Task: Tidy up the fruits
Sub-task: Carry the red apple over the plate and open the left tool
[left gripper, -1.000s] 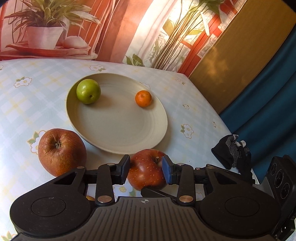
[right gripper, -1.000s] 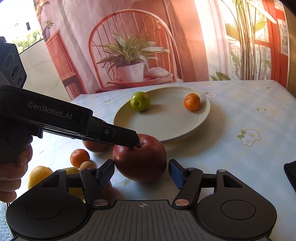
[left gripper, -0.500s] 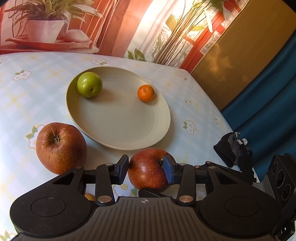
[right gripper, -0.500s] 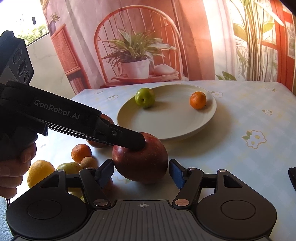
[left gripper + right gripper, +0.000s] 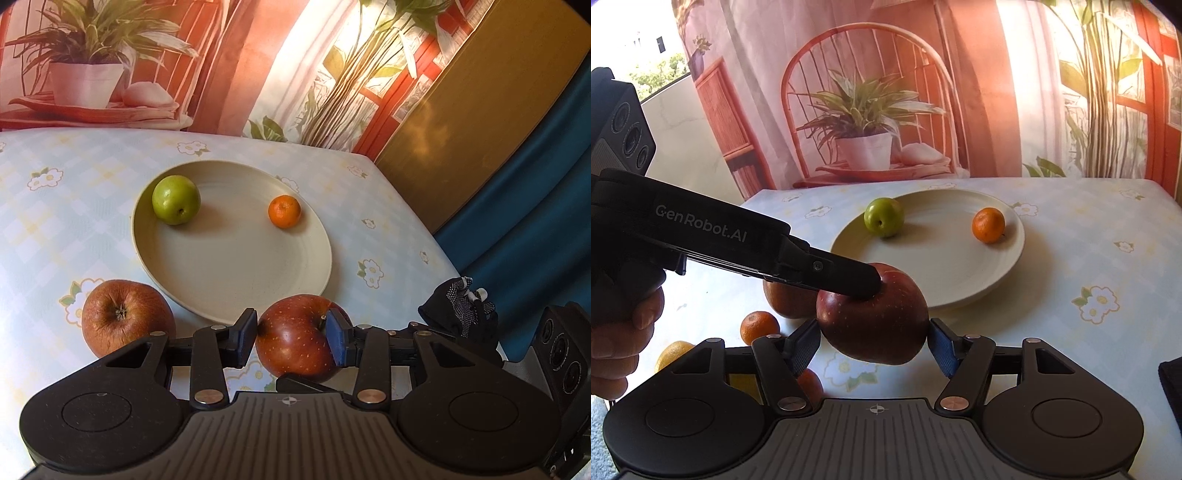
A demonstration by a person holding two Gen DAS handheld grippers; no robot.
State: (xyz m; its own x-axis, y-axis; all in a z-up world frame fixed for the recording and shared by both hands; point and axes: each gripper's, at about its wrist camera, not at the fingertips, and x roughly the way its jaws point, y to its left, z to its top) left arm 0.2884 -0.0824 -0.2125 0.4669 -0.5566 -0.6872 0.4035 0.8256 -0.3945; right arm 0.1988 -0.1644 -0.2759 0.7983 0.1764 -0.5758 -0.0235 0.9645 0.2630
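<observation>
From the left wrist, a dark red apple (image 5: 297, 338) is seen clamped by the left gripper (image 5: 291, 338), a pad pressed to each side of it. It is held just in front of the near rim of a cream plate (image 5: 236, 273). On the plate a green apple (image 5: 176, 199) is set at the far left and a small mandarin (image 5: 284, 211) at the far right, well apart. A second, wrinkled red apple (image 5: 127, 317) is seen on the flowered tablecloth (image 5: 55, 229), beside the plate's left edge. A black glove (image 5: 456, 312) is seen at the table's right edge.

From the right wrist, the same dark red apple (image 5: 873, 315) is seen raised off the cloth, one finger of the left gripper laid across its top. The right gripper (image 5: 873, 345) is spread to either side of the apple; whether its pads (image 5: 803, 347) press on it cannot be told. A hand (image 5: 620, 332) is wrapped round the left gripper's handle. More citrus (image 5: 759, 326) is seen at lower left.
</observation>
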